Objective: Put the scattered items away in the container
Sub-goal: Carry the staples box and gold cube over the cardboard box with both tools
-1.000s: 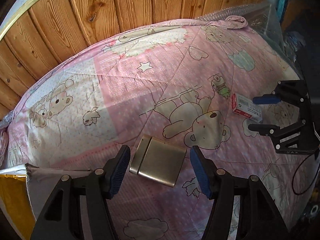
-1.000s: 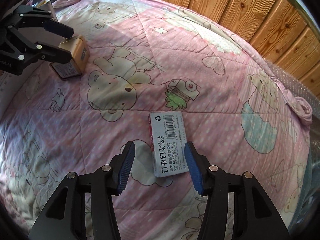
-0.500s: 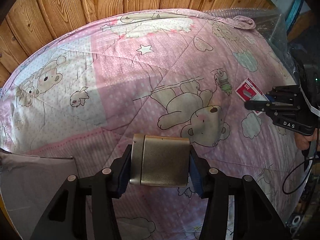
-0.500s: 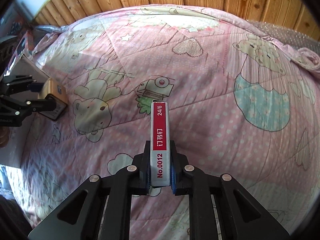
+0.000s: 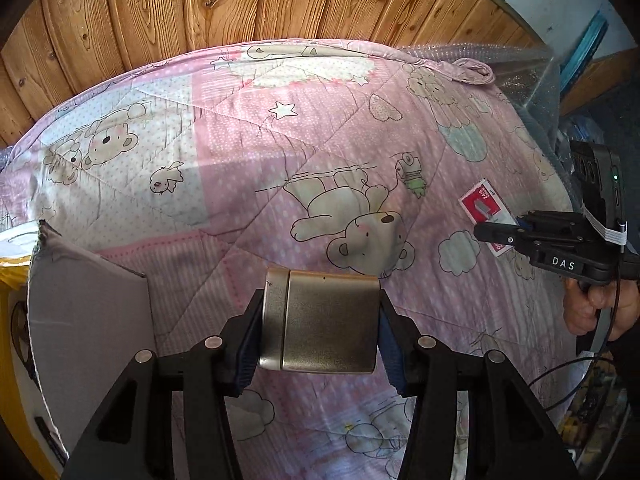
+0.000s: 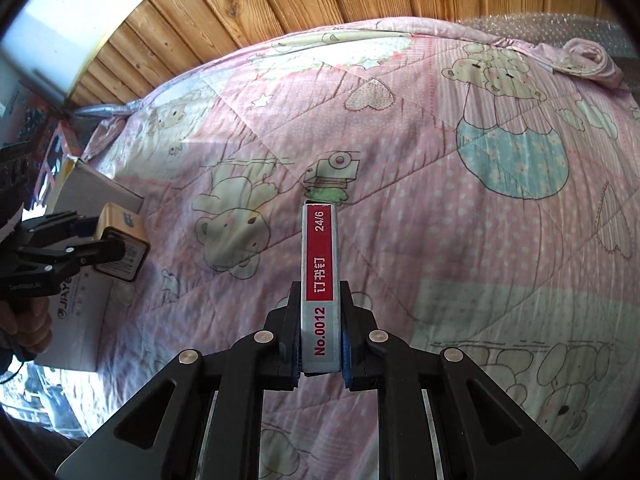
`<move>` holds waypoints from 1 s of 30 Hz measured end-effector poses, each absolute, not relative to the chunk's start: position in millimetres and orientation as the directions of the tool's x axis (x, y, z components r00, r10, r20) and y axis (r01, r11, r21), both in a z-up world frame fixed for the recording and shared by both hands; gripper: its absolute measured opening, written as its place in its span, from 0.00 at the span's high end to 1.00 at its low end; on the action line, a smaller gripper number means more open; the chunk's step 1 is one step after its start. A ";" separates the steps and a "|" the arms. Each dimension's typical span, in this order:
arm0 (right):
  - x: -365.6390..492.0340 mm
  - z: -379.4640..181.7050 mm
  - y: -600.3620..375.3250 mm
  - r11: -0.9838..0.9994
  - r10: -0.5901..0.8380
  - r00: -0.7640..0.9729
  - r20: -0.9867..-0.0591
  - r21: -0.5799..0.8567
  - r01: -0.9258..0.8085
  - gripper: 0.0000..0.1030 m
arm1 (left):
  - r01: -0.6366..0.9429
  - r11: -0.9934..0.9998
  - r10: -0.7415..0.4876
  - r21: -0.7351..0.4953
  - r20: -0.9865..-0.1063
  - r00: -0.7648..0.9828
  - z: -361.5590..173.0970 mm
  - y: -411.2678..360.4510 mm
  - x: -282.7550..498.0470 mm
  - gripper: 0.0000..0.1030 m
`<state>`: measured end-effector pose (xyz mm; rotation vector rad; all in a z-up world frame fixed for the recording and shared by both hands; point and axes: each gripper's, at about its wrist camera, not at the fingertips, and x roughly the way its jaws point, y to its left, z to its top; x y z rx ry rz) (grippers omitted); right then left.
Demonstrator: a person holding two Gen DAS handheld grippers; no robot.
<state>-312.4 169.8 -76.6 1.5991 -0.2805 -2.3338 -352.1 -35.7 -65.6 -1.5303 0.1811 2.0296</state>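
Observation:
My left gripper (image 5: 318,328) is shut on a gold-coloured box (image 5: 324,320), held above the pink quilt beside the flap of a grey cardboard box (image 5: 88,312). From the right wrist view the same gold box (image 6: 120,246) hangs in the left gripper (image 6: 96,236) over the cardboard box (image 6: 80,312). My right gripper (image 6: 320,344) is shut on a red-and-white staples box (image 6: 320,280), held on edge above the quilt. In the left wrist view the staples box (image 5: 480,204) sticks out of the right gripper (image 5: 504,232) at the right.
A pink quilt with bear prints (image 5: 280,160) covers the bed, with a wooden plank wall (image 5: 240,0) behind it. Bubble wrap (image 6: 560,24) lies at the far right corner. A hand (image 5: 592,308) holds the right gripper. Clutter and cables sit past the bed's right edge.
Both grippers went from open around their items to shut on them and lifted them. The left one has carried the gold box toward the cardboard box.

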 end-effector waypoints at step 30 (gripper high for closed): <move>-165.7 -41.3 56.6 -0.938 -0.347 -0.356 -0.868 0.318 0.139 0.85 | -0.429 -0.895 0.289 -0.118 -0.888 -0.357 22.6 -97.6 -253.9 0.49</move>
